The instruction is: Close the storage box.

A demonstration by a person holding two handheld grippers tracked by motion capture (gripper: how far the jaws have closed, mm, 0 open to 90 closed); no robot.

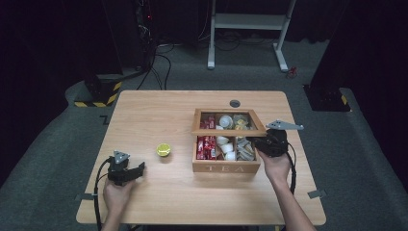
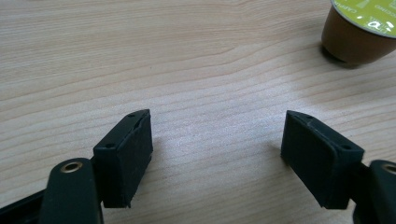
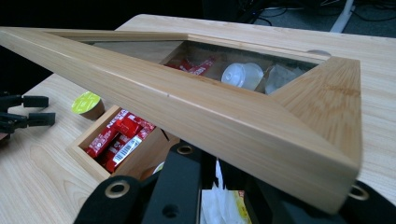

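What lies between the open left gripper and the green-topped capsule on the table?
Nothing visible. Only bare table separates the left gripper from the capsule, which stands ahead and to one side of its open jaws. The tea box sits beyond the capsule.

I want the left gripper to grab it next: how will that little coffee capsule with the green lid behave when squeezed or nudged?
The coffee capsule is small, so probably light and easily pushed across the smooth table. Its brown body tapers below the green lid in the left gripper view, so jaws may slip along it. Knocked over, it would likely roll in a curve.
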